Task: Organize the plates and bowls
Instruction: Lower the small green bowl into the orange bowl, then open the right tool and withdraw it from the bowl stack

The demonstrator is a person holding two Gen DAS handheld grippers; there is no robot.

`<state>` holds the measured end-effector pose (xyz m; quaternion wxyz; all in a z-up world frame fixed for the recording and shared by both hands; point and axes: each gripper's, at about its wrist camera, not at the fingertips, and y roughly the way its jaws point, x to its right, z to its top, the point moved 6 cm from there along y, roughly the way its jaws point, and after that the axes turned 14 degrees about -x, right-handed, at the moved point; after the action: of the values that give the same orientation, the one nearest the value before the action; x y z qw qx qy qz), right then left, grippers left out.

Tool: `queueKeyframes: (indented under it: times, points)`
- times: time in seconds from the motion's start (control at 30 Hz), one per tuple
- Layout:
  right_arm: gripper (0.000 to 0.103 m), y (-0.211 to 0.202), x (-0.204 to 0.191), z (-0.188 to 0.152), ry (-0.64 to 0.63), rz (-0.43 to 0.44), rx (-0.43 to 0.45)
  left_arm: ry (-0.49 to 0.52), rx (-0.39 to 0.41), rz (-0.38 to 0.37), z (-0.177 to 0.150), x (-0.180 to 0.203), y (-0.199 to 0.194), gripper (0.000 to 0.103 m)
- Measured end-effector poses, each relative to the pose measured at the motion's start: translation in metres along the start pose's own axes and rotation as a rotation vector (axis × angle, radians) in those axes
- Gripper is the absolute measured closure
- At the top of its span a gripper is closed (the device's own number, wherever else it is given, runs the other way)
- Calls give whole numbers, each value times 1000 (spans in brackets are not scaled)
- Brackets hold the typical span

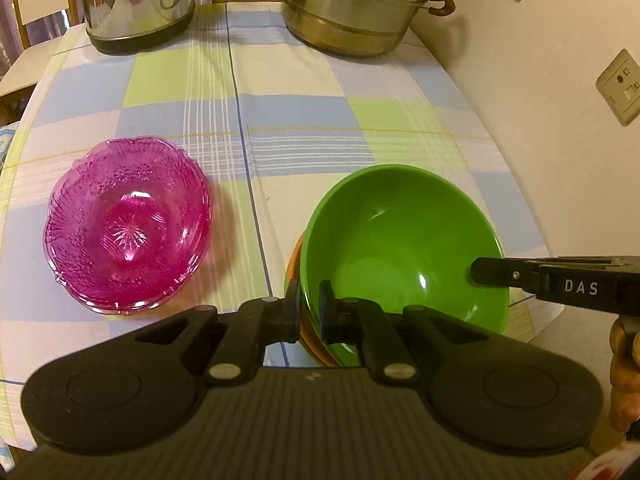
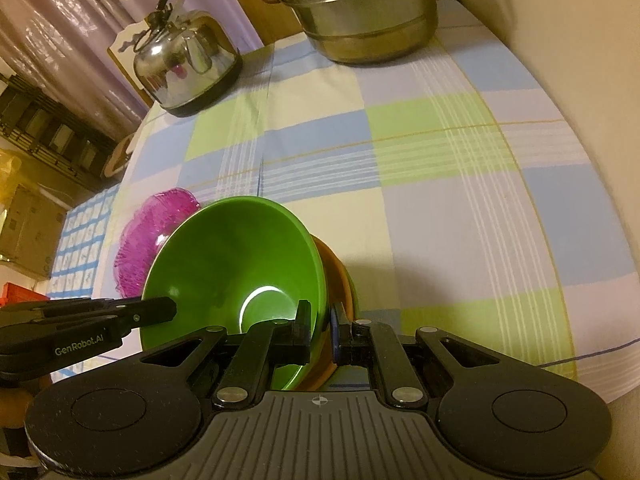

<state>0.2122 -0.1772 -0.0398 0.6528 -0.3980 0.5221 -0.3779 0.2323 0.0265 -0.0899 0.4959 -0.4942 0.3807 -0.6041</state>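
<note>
A green bowl [image 1: 400,240] sits nested in an orange bowl [image 1: 308,340] on the checked tablecloth [image 1: 280,120]. My left gripper [image 1: 309,304] is shut on the rims of the green and orange bowls at their near left side. My right gripper [image 2: 322,330] is shut on the same stack's rim at the right side; the orange bowl [image 2: 336,280] shows under the green bowl [image 2: 232,268]. The right gripper also shows in the left wrist view [image 1: 486,274], the left one in the right wrist view [image 2: 160,312]. A stack of pink glass bowls [image 1: 128,224] stands to the left, apart.
A steel kettle [image 1: 136,0] and a stacked steel steamer pot [image 1: 356,8] stand at the table's far edge. A wall with sockets [image 1: 620,88] runs along the right. The pink bowls [image 2: 148,248] show behind the green bowl in the right wrist view.
</note>
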Motion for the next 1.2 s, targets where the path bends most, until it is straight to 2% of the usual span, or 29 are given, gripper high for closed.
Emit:
queueKeyframes:
  times: [0.57, 0.77, 0.87, 1.0, 1.2]
  points:
    - [94, 15, 4, 0, 3, -6, -18, -18, -10, 2, -1, -3, 14, 96]
    - [92, 17, 7, 0, 18, 2, -18, -30, 17, 1, -1, -5, 12, 93]
    - [87, 11, 10, 1, 25, 31, 15, -14, 47, 11, 0, -3, 6, 88]
    - [73, 1, 13, -1, 35, 34, 49, -9, 80, 10, -1, -3, -3, 83]
    - [58, -9, 12, -11, 23, 1, 73, -32, 123, 3, -12, -5, -13, 72]
